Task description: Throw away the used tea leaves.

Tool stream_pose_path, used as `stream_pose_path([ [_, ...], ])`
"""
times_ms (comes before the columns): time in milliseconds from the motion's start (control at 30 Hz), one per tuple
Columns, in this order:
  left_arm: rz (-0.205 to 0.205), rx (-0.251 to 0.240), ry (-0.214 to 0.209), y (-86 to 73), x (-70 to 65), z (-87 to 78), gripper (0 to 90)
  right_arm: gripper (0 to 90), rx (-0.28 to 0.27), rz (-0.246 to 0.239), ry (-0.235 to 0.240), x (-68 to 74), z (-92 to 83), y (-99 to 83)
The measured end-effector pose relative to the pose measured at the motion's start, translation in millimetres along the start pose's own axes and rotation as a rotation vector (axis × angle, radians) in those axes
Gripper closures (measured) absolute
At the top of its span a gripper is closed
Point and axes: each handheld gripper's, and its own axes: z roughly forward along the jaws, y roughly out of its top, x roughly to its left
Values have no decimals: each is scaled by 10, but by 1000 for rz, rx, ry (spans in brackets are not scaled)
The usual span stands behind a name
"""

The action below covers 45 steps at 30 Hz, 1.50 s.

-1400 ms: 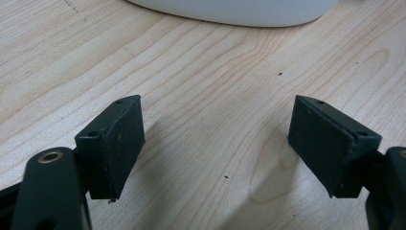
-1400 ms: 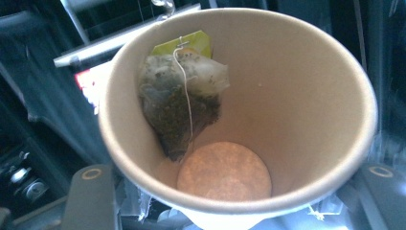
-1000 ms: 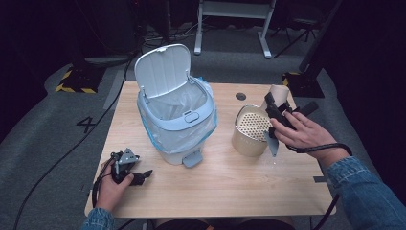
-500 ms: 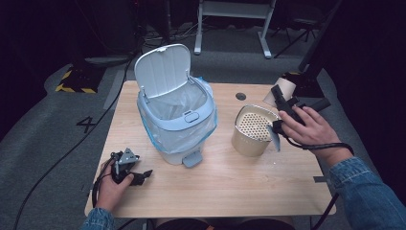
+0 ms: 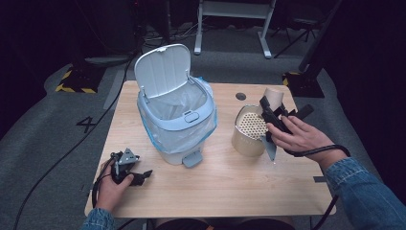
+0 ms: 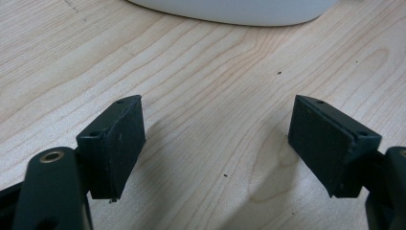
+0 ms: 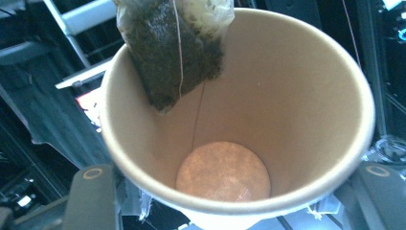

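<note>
My right gripper is shut on a brown paper cup, held tipped above and behind a tan canister with a perforated insert. In the right gripper view the jaws clamp the cup from both sides. A wet tea bag with its string lies against the inner wall at the cup's mouth. My left gripper rests on the table at the front left. Its jaws stand open with nothing between them over bare wood.
A pale blue pedal bin with a plastic liner stands mid-table with its lid up; its white base lies just ahead of the left gripper. A dark round hole marks the table's far side. Dark floor and cables surround the table.
The right hand has shifted slightly with the cup, which it now holds just behind the canister. The left gripper has not moved.
</note>
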Motion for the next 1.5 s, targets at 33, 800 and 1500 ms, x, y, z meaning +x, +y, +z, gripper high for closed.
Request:
stream_pose_path([
  [33,-2,0,-1,0,0,0,205,340,25,45,-22,-57,21,-110],
  [800,-2,1,-2,-1,-1,-1,205,333,37,57,2,-28,40,-79],
  [1500,-2,1,-3,-1,0,-1,204,314,-196,829,211,113,78,-509],
])
